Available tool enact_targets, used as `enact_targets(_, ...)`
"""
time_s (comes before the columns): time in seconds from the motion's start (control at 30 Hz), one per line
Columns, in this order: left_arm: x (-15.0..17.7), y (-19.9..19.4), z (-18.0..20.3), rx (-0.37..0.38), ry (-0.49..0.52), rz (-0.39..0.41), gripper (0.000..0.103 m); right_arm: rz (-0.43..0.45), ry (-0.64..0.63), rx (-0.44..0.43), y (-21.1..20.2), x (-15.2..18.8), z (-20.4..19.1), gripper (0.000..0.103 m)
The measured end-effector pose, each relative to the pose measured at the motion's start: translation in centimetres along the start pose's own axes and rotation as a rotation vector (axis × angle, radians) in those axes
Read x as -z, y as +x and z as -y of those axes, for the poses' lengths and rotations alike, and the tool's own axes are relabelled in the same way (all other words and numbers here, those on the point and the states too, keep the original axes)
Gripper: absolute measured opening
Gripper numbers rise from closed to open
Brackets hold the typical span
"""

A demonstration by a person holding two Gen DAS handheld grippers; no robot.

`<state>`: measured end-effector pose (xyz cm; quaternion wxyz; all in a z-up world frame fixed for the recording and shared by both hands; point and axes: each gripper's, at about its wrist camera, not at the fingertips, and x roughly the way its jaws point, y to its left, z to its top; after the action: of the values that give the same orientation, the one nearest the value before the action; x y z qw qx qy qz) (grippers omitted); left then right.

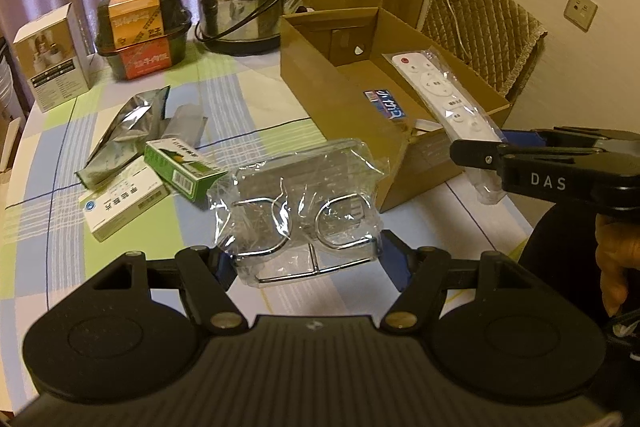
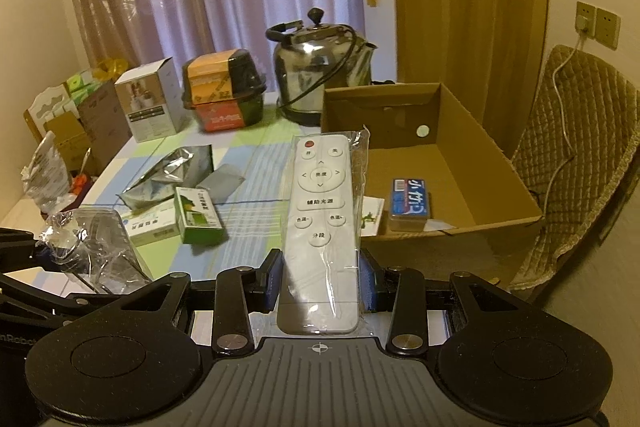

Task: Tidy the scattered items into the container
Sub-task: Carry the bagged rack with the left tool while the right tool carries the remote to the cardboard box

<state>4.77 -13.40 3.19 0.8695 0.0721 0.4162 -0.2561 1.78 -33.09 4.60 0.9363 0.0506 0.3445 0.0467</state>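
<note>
Step in hand: carrying to the cardboard box. Right gripper clamps a bagged white remote control over the box's near edge; left gripper grips a plastic-wrapped wire rack above the tabletop. Next, by judgement: move each over the box and release; medicine boxes and foil pouches await.

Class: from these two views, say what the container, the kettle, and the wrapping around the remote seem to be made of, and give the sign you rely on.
Container: plain brown cardboard, matte, with folded flaps and raw cut edges.
Kettle: probably stainless steel, polished; it mirrors the room and shows bright glints.
Wrapping on the remote: thin clear plastic film, glossy and creased, with the buttons visible through it.
</note>
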Motion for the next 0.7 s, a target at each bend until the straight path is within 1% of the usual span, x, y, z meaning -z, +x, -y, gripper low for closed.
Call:
enact_targets(0.13,-1.1,0.6,0.8,0.016,0.016,0.008,0.066,0.003,0.011,0.017,0.0,-0.3,1.0,0.041)
enact_targets(0.37,-4.3,2.0,2.7,0.063,0.054,0.036,0.066,0.019,0.036,0.065,0.3,-1.2,3.8,0.041)
enact_targets(0.7,-8.5,5.5,6.1,0.117,0.098,0.069,0.066,0.045,0.055,0.109,1.2,-2.9,7.6,0.041)
